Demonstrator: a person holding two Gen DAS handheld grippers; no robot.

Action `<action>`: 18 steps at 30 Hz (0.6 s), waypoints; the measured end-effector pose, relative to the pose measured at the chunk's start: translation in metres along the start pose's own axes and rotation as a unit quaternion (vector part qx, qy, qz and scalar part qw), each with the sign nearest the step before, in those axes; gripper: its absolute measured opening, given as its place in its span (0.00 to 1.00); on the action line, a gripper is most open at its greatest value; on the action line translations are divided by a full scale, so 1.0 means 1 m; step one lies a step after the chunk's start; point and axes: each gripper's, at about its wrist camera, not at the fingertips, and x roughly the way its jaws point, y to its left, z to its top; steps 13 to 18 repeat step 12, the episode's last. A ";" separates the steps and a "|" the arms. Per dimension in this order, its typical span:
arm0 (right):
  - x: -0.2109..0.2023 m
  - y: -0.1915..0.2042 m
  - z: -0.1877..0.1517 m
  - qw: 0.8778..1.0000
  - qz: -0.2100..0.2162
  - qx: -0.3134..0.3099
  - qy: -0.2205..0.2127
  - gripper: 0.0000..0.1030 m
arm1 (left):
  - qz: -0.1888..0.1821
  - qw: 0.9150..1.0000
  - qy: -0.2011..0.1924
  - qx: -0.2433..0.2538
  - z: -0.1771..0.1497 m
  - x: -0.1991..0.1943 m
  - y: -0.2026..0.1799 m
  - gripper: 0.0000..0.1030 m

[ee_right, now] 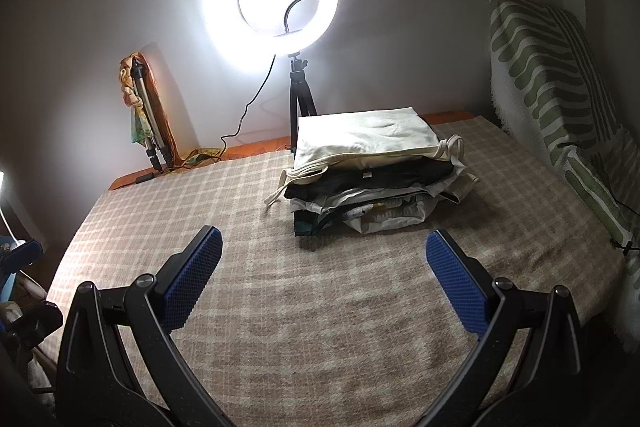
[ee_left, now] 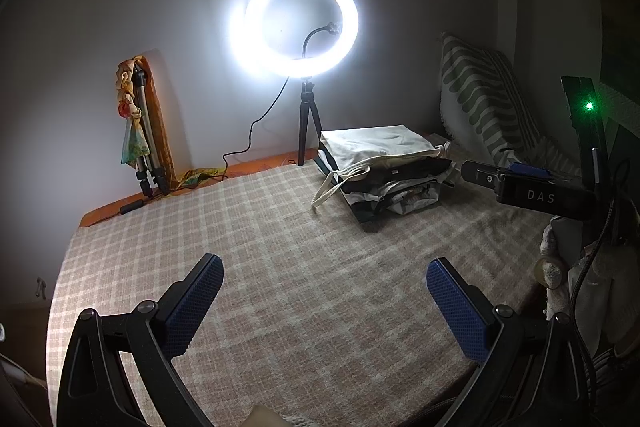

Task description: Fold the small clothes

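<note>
A stack of folded clothes [ee_left: 384, 179] [ee_right: 372, 183] lies on the checked blanket [ee_left: 280, 247] [ee_right: 300, 307], with a cream tote bag [ee_left: 376, 143] [ee_right: 364, 135] on top and dark and white pieces under it. My left gripper [ee_left: 324, 267] is open above the bare blanket, well short of the stack, which lies ahead and to the right. My right gripper [ee_right: 324, 243] is open too, with the stack just beyond its fingertips. The right gripper's black body [ee_left: 536, 191] shows at the right edge of the left wrist view, beside the stack. Nothing is held.
A lit ring light on a small tripod [ee_left: 300, 27] [ee_right: 276, 7] stands at the back by the wall, its cable trailing left. A folded tripod wrapped in cloth [ee_left: 140, 131] [ee_right: 144, 111] leans on the wall. A green-striped cushion [ee_left: 484, 99] [ee_right: 560, 87] stands at the right.
</note>
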 end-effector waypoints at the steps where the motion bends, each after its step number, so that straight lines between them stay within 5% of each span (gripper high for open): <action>1: 0.000 0.000 0.000 1.000 0.000 0.000 0.000 1.00 | 0.000 1.000 0.002 0.000 0.000 0.001 0.000 1.00; 18: 0.000 0.001 0.000 1.000 0.001 -0.002 0.001 1.00 | -0.007 1.000 0.003 0.001 -0.003 0.004 0.002 1.00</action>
